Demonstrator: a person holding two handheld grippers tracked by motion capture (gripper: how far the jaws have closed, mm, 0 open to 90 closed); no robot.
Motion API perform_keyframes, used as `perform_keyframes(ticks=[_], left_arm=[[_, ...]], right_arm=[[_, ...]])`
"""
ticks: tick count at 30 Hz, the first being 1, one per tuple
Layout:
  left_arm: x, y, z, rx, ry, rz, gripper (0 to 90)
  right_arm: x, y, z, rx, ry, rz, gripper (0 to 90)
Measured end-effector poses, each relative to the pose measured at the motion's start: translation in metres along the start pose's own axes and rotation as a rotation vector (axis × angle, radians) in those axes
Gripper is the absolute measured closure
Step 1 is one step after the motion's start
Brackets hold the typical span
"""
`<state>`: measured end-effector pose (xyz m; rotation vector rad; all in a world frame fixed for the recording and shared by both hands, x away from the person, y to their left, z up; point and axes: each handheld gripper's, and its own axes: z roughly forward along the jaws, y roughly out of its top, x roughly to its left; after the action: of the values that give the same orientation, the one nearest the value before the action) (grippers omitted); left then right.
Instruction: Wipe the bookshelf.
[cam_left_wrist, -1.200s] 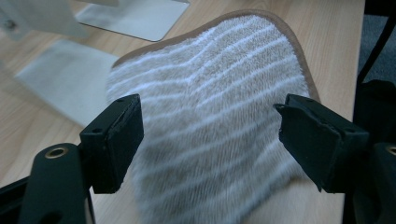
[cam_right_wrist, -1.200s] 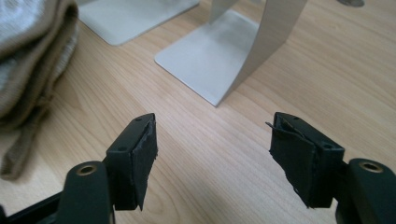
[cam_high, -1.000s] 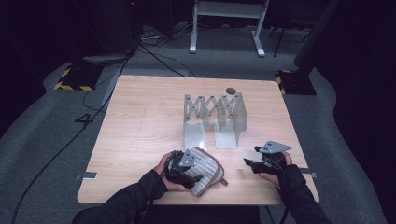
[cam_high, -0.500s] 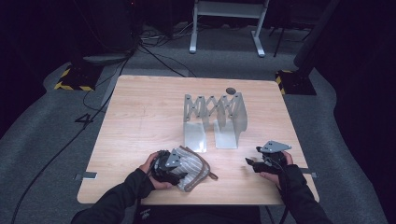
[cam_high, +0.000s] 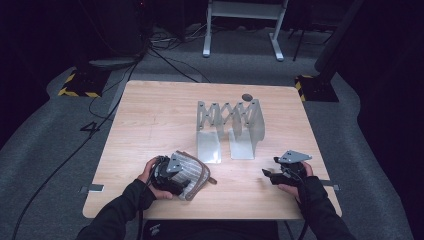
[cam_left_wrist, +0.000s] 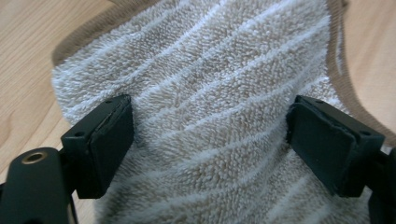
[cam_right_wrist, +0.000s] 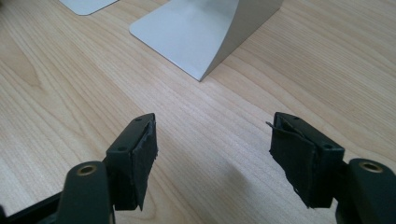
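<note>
Both forearms wear long dark sleeves that reach to the wrists. The left gripper (cam_high: 172, 175) is a black body topped by a grey three-cornered plate, and its two black jaws are blocky, each faced with a flat dark pad, with a brass-ringed hole in the arm below one of them. The right gripper (cam_high: 280, 172) is built alike, with its own grey plate, a black cable trailing back along the sleeve, brass-ringed holes in both jaw arms, small screws on the jaw tops and pads frayed at their edges.
</note>
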<state>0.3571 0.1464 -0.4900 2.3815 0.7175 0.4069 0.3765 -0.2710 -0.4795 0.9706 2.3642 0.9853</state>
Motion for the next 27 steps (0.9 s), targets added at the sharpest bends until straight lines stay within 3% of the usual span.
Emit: perform_keyframes(ticks=[3,6,7,10,11,13,16,21,27], left_arm=[[0.002,0.000,0.002,0.008,-0.003,-0.011,16.2],[0.005,0.000,-0.001,0.014,0.012,-0.004,23.1],[0.008,-0.001,-0.003,0.002,0.039,-0.012,38.0],[0.012,-0.003,-0.004,-0.016,0.039,-0.023,47.6],[0.016,-0.004,-0.005,-0.026,0.035,-0.031,54.7],[0.018,-0.004,-0.004,-0.029,0.031,-0.034,59.5],[0.023,-0.002,-0.005,-0.037,0.025,-0.051,64.5],[0.037,0.001,-0.008,-0.072,0.035,-0.097,67.5],[0.053,0.018,-0.021,-0.174,0.066,-0.125,68.0]], right_arm=[[-0.001,-0.001,0.000,0.001,0.001,0.000,31.9],[-0.003,-0.002,0.000,0.005,-0.005,0.003,31.9],[-0.005,-0.003,0.000,-0.001,-0.024,0.006,32.1],[-0.009,-0.004,-0.002,-0.029,-0.063,0.022,32.9],[-0.015,-0.007,-0.002,-0.038,-0.082,0.052,32.9],[-0.022,-0.011,0.000,-0.031,-0.113,0.072,33.0],[-0.032,-0.017,0.001,-0.025,-0.150,0.104,33.5],[-0.041,-0.022,-0.001,-0.043,-0.173,0.147,33.8],[-0.044,-0.023,-0.003,-0.062,-0.175,0.171,34.1]])
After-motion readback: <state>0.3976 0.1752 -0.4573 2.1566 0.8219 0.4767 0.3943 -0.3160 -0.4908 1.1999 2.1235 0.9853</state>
